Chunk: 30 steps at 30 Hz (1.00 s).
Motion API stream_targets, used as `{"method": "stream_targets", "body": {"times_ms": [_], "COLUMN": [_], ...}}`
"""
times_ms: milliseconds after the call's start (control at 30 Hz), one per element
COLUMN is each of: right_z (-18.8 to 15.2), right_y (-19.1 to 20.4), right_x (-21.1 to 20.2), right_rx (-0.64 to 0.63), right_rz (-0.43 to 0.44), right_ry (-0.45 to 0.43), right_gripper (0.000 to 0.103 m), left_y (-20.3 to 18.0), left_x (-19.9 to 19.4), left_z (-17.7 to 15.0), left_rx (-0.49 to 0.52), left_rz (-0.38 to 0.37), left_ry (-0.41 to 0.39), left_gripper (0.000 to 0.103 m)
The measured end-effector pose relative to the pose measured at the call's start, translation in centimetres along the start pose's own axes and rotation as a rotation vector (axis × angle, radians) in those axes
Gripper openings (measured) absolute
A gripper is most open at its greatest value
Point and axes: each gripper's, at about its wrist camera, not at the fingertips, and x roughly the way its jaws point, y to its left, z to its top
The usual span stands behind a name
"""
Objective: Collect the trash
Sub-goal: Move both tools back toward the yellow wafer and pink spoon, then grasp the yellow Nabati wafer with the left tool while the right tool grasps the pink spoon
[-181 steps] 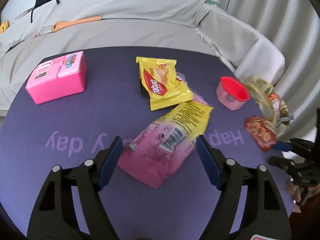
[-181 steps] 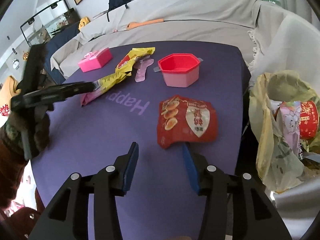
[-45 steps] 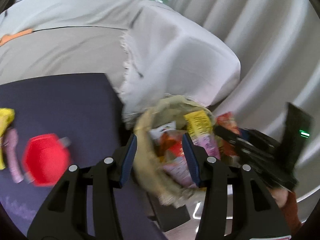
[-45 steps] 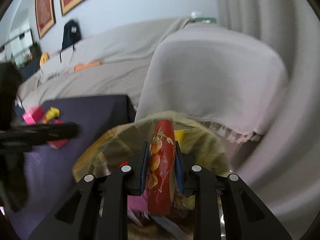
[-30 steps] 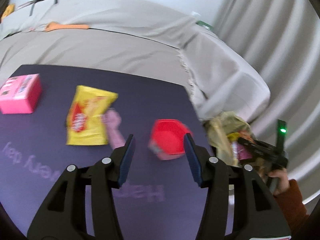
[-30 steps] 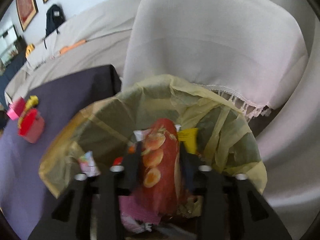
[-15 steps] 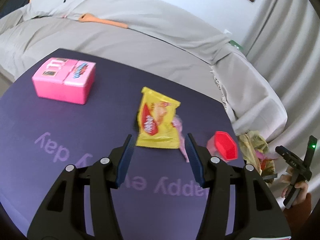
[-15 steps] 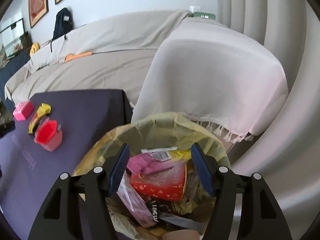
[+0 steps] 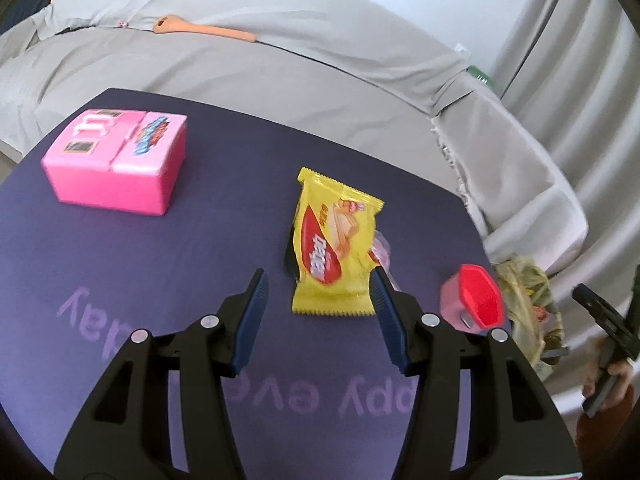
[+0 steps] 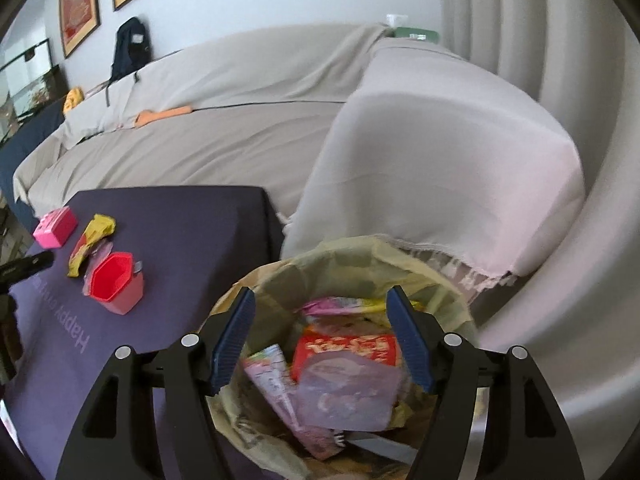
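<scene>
A yellow snack packet (image 9: 334, 248) lies flat on the purple table (image 9: 180, 264), partly over a pink wrapper (image 9: 381, 246). My left gripper (image 9: 318, 286) hovers just in front of it, open, and the packet's near edge shows between the fingertips without touching them. In the right wrist view my right gripper (image 10: 320, 304) hangs above the yellowish trash bag (image 10: 276, 276). Its jaws are opening and nothing is between them. A red packet (image 10: 348, 350) and pink wrappers (image 10: 272, 376) lie inside the bag.
A pink box (image 9: 116, 164) stands at the table's far left and a red cup (image 9: 476, 304) near its right edge, beside the bag (image 9: 528, 292). A cloth-covered sofa (image 10: 440, 152) runs behind the table and bag. A hand (image 9: 608, 376) holds the other gripper at the right.
The right gripper let go of the red packet, which now lies in the bag, and rose. The left gripper swung from the bag back over the table to the yellow packet.
</scene>
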Motion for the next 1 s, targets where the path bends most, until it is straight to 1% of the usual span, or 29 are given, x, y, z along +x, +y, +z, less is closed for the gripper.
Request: {"method": "stream_targets", "body": {"times_ms": [67,200,267,300,333,367,400,500,633,800,900,1000], "right_z": [-0.2,-0.4,-0.4,-0.3,-0.3,-0.2,-0.1,0.2,0.7,0.6,0.6,0.8], "right_y": [1.1,3.1,4.1,4.5,5.1,5.5,6.0,7.8,12.1,18.3,22.7,27.4], "right_x": [0.1,0.1,0.1,0.1,0.1,0.1,0.1,0.1,0.4,1.8,3.3,5.2], "right_rx": [-0.020,-0.054,-0.067,-0.072,-0.077,-0.079,-0.082,-0.097,-0.157,-0.236,-0.280,-0.331], "right_rz": [0.000,0.012,0.029,0.032,0.036,0.042,0.051,0.074,0.117,0.161,0.198,0.202], "right_ry": [-0.008,-0.016,-0.015,-0.016,-0.016,-0.017,-0.017,-0.020,-0.026,-0.020,0.009,0.047], "right_gripper": [0.065,0.065,0.065,0.065,0.065,0.065,0.065,0.065,0.065,0.065,0.065,0.065], "left_y": [-0.3,-1.0,-1.4,-1.6,-1.6,-1.6,-1.5,-1.0,0.8,4.3,6.7,8.3], "left_x": [1.3,4.1,5.4,5.6,5.6,5.5,5.5,3.8,0.7,-3.3,-5.7,-7.3], "left_z": [0.6,2.0,2.3,2.3,2.2,2.2,2.1,1.5,0.4,-1.6,-2.8,-3.8], "left_rx": [0.013,0.051,0.077,0.077,0.075,0.077,0.080,0.083,0.058,0.046,0.011,-0.003], "left_rz": [0.017,0.101,0.131,0.126,0.121,0.121,0.120,0.090,0.079,0.146,0.163,0.165], "left_ry": [0.018,0.046,0.080,0.091,0.089,0.097,0.104,0.094,0.085,0.082,0.059,0.030], "left_gripper": [0.050,0.050,0.050,0.045,0.032,0.026,0.016,0.010,0.009,0.009,0.009,0.009]}}
